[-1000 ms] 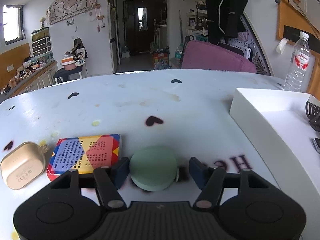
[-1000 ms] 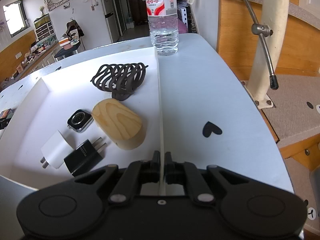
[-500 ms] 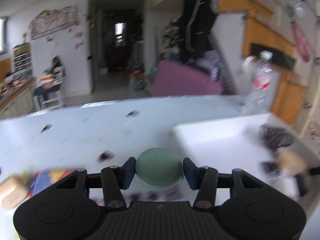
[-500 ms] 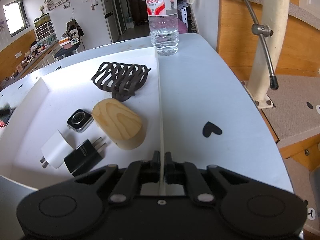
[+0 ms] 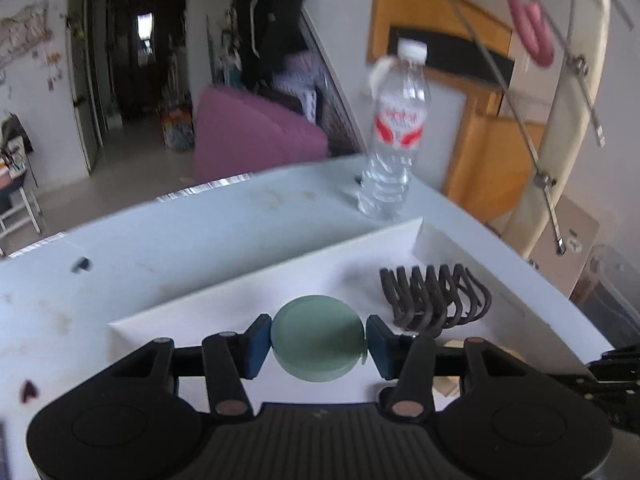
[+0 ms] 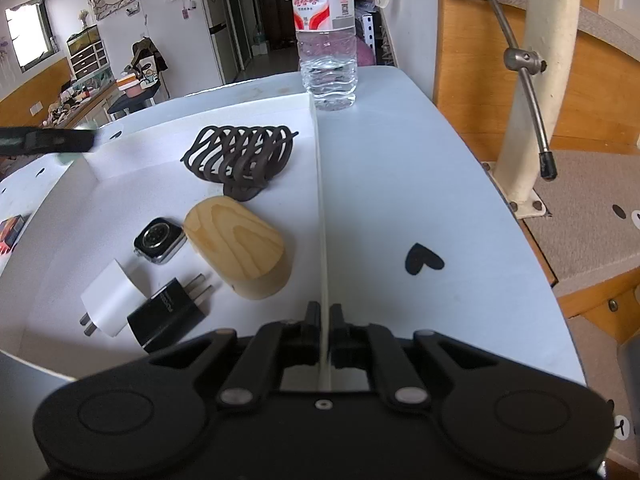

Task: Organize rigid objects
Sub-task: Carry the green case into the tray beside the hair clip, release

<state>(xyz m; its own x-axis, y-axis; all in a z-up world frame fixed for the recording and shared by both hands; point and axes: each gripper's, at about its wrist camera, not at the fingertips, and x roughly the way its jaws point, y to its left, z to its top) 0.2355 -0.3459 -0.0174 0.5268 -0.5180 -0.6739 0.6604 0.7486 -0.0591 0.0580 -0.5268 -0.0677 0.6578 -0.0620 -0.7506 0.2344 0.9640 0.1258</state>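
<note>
The left gripper point(image 5: 319, 344) has a round green disc point(image 5: 319, 338) pinched between its two blue pads point(image 5: 256, 345), one pad pressing on each side of the disc, so the jaws stand only as far apart as the disc is wide. The disc hangs in the grip above the white tray point(image 5: 224, 300), over the tray's near left part, clear of its floor. Just past the right pad lies a dark claw hair clip point(image 5: 434, 294) on the tray floor, and a sliver of a wooden block shows behind the gripper's right arm. Beyond the tray's far wall a water bottle point(image 5: 394, 136) stands upright on the pale tabletop point(image 5: 160, 240).

The right gripper point(image 6: 325, 318) is closed tight on the tray's thin right wall point(image 6: 322, 216), the edge running straight up between its fingers. Inside the tray, to the left of that wall, the wooden block point(image 6: 238, 246) lies nearest the gripper, with a black plug point(image 6: 170, 314) and a white plug point(image 6: 114, 298) side by side in the near corner and a watch body point(image 6: 159, 239) touching the block's left side. The hair clip point(image 6: 240, 160) lies further back, and the bottle point(image 6: 326, 36) stands just beyond the tray's far right corner. At the far left edge of this view the left gripper shows as a dark blurred bar point(image 6: 48, 140) over the tray's left wall.
</note>
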